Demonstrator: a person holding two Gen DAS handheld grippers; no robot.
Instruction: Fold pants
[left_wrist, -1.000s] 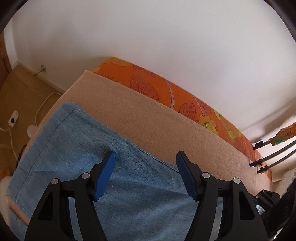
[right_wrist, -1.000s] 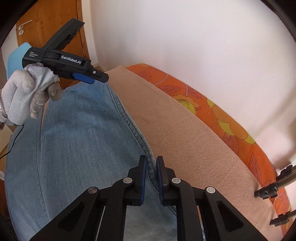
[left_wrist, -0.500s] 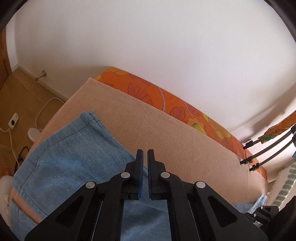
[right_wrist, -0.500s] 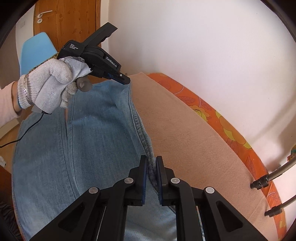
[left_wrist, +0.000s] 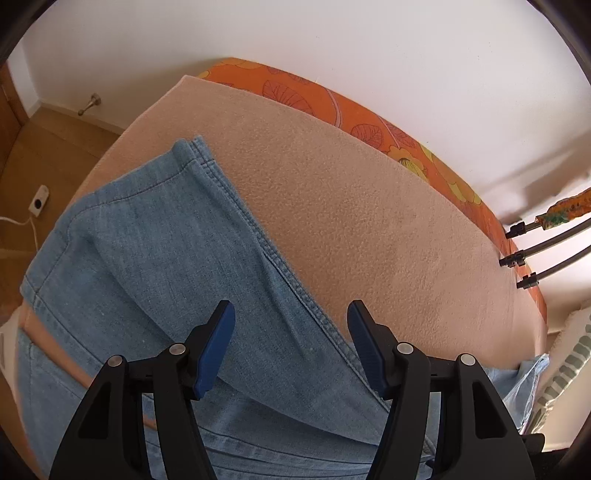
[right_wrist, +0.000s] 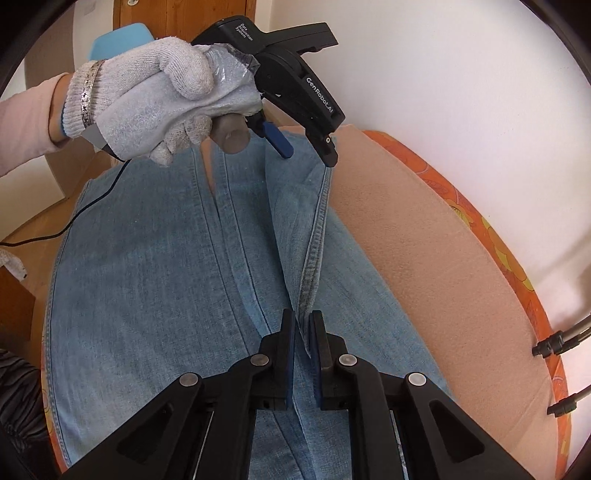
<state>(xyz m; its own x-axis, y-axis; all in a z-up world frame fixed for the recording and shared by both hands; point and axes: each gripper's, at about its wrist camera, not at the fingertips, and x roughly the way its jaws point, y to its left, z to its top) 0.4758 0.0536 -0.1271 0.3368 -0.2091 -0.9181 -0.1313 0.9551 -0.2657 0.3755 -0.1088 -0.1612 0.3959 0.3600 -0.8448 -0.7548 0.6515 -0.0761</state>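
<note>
Light blue denim pants (left_wrist: 155, 266) lie along a beige blanket (left_wrist: 351, 206) on a bed; one leg is folded over the other, with the seamed edge running diagonally. My left gripper (left_wrist: 291, 317) is open and empty, hovering just above the upper leg near its seam. In the right wrist view the pants (right_wrist: 166, 280) stretch away from me, and my right gripper (right_wrist: 303, 321) is shut on the pants' seamed edge. The left gripper (right_wrist: 306, 151) shows there too, open above the far end, held by a gloved hand (right_wrist: 155, 92).
An orange flowered mattress cover (left_wrist: 369, 118) runs along the white wall. Metal drying-rack rods (left_wrist: 535, 254) stick in at the right. Wooden floor with a socket strip and cable (left_wrist: 37, 199) lies left of the bed. A blue chair (right_wrist: 118, 37) and a wooden door stand behind.
My left gripper shut on the leg, carried it over the other leg towards the wall, then opened and let go. My right gripper stayed shut on the seam.
</note>
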